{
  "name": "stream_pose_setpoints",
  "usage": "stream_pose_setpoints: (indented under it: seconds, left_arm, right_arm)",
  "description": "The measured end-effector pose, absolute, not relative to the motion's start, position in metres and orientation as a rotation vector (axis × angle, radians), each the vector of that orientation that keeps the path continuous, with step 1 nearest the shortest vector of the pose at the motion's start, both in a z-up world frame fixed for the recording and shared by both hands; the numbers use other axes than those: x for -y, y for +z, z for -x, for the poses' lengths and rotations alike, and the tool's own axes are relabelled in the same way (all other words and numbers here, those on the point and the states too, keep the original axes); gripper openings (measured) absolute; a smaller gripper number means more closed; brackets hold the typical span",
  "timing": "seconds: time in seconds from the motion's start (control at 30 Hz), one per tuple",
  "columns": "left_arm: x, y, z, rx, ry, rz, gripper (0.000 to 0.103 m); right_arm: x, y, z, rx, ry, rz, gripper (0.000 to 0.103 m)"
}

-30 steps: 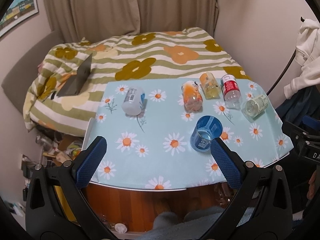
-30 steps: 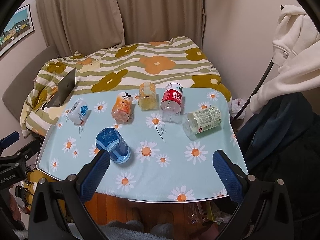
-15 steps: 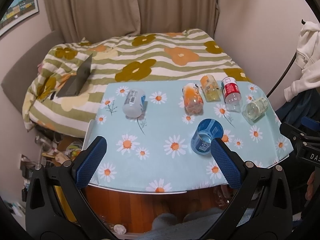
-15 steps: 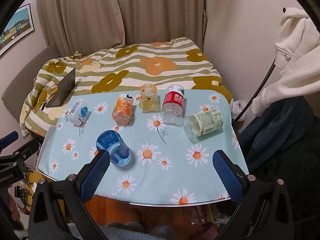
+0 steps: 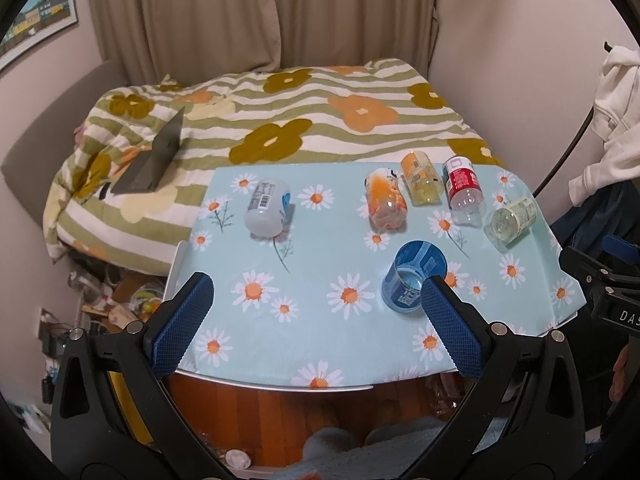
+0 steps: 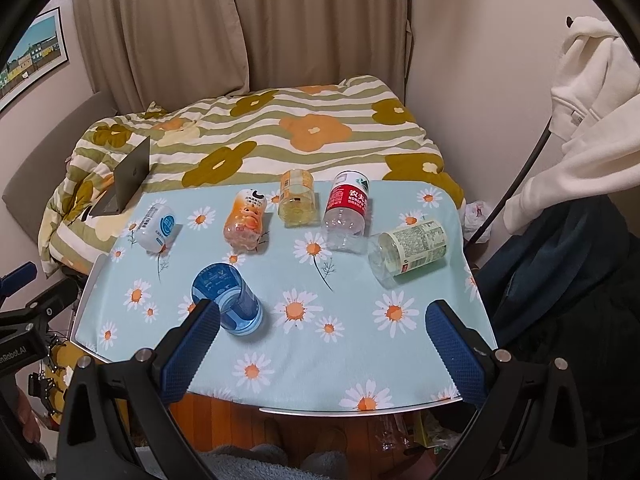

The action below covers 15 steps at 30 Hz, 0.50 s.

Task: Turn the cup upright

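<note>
Both tongs are held above the near edge of the surface (image 5: 360,364), spread wide and released, gripping nothing. The left tongs (image 5: 316,292) point across the daisy-print cloth, and the right-hand pad (image 5: 448,324) overlaps the blue cup (image 5: 412,276) in that view, though whether they touch cannot be told. The right tongs (image 6: 320,318) hang over the front of the surface, with the left-hand pad (image 6: 192,354) just in front of the cup (image 6: 226,296). The cup is near the front of the surface, left of centre from the right wrist; from the left wrist its open mouth is seen, tilted. It carries pale print too small to read. Behind it lie five containers on their sides: a white bottle (image 6: 156,226) with a barcode and a blue round mark, an orange bottle (image 6: 246,220), a yellow jar (image 6: 296,196), a red-label bottle (image 6: 348,210) with white Chinese characters, and a clear jar (image 6: 408,250) with a pale green label of fine text. The other rig at the left edge reads "nRobot.AI" (image 6: 18,354); at the right of the left view, "DAS" (image 5: 628,316).
</note>
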State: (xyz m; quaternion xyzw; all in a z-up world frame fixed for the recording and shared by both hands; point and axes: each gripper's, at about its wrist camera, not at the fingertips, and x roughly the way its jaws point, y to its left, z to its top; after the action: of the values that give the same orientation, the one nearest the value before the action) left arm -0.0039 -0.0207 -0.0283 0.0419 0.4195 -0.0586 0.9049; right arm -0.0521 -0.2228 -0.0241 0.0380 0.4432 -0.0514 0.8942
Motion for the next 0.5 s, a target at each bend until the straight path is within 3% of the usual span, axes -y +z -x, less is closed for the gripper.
stream_pose_setpoints:
  seconds: [0.5]
  left_arm:
    - [0.0266, -0.0253, 0.0006, -0.853, -0.118, -0.105, 0.103]
  right_arm:
    - [0.2233, -0.0239, 0.048, -0.915, -0.109, -0.078, 0.102]
